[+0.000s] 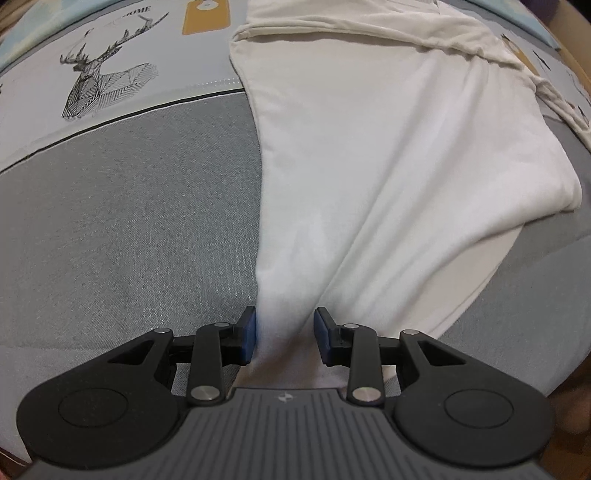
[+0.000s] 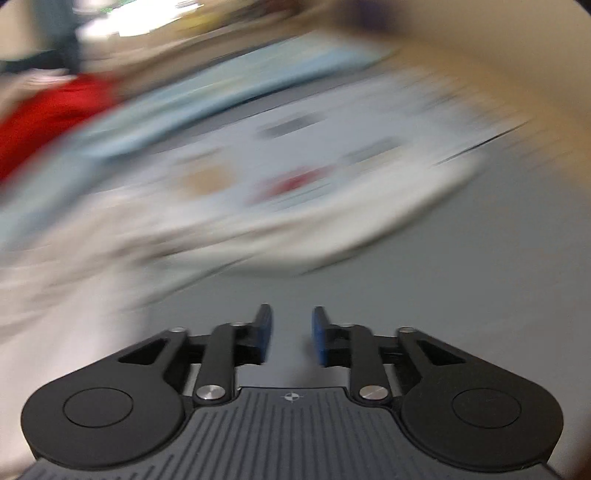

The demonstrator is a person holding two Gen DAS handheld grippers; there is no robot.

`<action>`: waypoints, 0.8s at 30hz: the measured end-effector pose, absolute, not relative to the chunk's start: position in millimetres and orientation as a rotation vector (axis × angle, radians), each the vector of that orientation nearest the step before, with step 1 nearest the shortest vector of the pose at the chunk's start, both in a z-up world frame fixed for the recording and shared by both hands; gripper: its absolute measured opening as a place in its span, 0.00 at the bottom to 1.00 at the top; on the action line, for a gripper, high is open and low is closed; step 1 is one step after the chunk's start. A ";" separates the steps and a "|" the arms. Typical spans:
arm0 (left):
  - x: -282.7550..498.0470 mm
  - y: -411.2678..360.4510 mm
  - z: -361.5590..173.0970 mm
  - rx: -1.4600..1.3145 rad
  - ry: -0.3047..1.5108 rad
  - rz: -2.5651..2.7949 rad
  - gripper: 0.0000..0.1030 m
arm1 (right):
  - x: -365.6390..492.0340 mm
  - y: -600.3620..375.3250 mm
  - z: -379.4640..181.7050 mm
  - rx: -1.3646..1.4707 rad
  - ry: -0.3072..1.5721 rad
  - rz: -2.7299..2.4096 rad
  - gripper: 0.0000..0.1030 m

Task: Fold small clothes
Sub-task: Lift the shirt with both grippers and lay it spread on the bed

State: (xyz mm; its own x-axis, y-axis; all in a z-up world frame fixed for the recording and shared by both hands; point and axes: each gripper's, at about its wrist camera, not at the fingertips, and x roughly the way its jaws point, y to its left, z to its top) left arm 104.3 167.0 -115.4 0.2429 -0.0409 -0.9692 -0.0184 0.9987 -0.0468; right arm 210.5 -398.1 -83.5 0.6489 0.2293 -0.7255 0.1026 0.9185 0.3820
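A white garment (image 1: 388,155) lies spread over the grey bed cover (image 1: 129,229), with a crumpled hem at the top right. Its near end narrows into a bunched ridge that runs up between the blue pads of my left gripper (image 1: 284,332). The creases fan out from that pinch, and the left gripper is shut on the bunched cloth. The right wrist view is heavily blurred. There my right gripper (image 2: 291,332) hangs open over bare grey cover with nothing between its pads. A pale mass of cloth (image 2: 74,277) shows to its left.
A printed sheet with a deer drawing (image 1: 99,85) and a yellow tag shape (image 1: 205,16) covers the far part of the bed. In the right wrist view a red shape (image 2: 40,114) smears across the upper left, and a light blue band (image 2: 221,92) crosses beyond it.
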 end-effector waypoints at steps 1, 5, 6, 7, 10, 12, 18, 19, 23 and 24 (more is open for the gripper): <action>104.0 167.9 -115.2 -0.063 1.325 -0.010 0.36 | 213.0 -378.6 -85.3 0.423 0.896 0.223 0.39; 98.9 175.9 -114.5 -0.113 1.324 0.013 0.36 | 205.0 -298.8 -96.9 0.155 0.927 0.510 0.45; 97.3 178.9 -114.4 -0.126 1.325 0.021 0.36 | 203.2 -287.7 -102.1 0.134 0.943 0.549 0.45; 95.0 181.8 -114.4 -0.142 1.325 0.029 0.36 | 202.9 -279.5 -106.7 0.132 0.960 0.579 0.45; 92.4 192.5 -116.2 -0.178 1.334 0.051 0.36 | 199.5 -257.8 -115.5 0.084 0.953 0.638 0.47; 90.4 198.0 -118.2 -0.195 1.339 0.056 0.36 | 190.4 -243.9 -113.6 -0.004 0.928 0.644 0.48; 87.4 196.3 -116.0 -0.192 1.319 0.030 0.08 | 173.5 -226.3 -102.4 -0.269 0.825 0.606 0.07; 86.6 194.7 -113.7 -0.192 1.309 0.019 0.07 | 174.0 -233.6 -96.0 -0.246 0.813 0.612 0.07; 77.0 188.5 -96.9 -0.204 1.244 -0.070 0.06 | 174.9 -280.1 -50.2 -0.020 0.750 0.595 0.05; 72.4 187.8 -87.4 -0.229 1.207 -0.117 0.06 | 175.7 -298.5 -35.6 0.078 0.722 0.582 0.03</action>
State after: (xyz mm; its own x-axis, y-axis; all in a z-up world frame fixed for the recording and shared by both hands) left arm 72.4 187.8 -87.4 0.3533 -0.2108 -0.9114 -0.0319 0.9710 -0.2370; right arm 175.7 -298.5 -35.6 0.5998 0.5281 -0.6011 -0.4755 0.8394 0.2631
